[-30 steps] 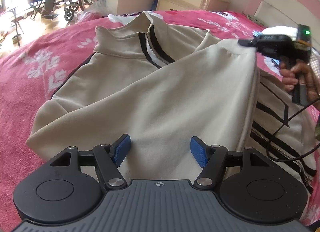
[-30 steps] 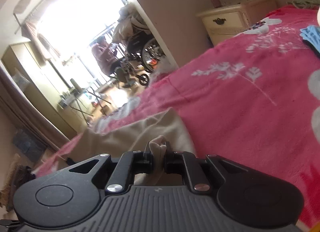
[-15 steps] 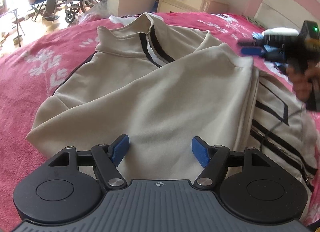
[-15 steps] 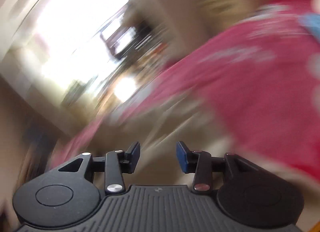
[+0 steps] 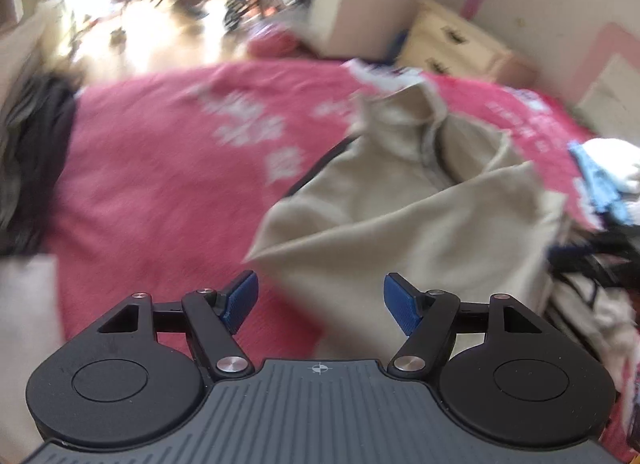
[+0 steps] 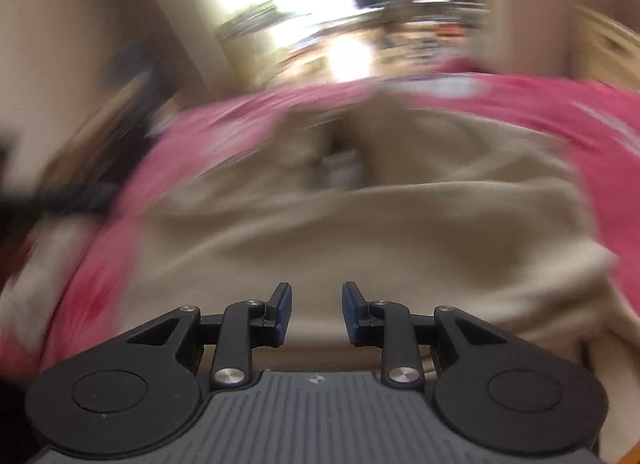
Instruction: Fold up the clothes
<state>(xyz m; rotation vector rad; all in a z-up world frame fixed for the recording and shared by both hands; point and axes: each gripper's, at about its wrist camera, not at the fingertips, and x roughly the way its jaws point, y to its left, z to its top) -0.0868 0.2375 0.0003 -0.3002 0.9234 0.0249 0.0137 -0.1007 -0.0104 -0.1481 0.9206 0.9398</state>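
Note:
A beige zip-up jacket (image 5: 420, 224) lies on the pink flowered bedspread (image 5: 160, 184), one side folded across its front and the collar at the far end. My left gripper (image 5: 320, 296) hovers open over the jacket's near left edge, its blue pads (image 5: 240, 300) apart with nothing between them. In the blurred right wrist view the jacket (image 6: 360, 244) fills the middle. My right gripper (image 6: 316, 304) hangs above it, its jaws closing with a clear gap and no cloth between the pads.
A dark heap of clothes (image 5: 32, 164) lies at the bed's left edge. White and blue cloth (image 5: 608, 168) and a black cable over a striped garment (image 5: 592, 264) sit at the right. A cream nightstand (image 5: 460, 44) stands behind the bed.
My right gripper has let go of the beige cloth, opened and swung round to face the jacket. My left gripper has shifted left, so the jacket now sits to the right in its view.

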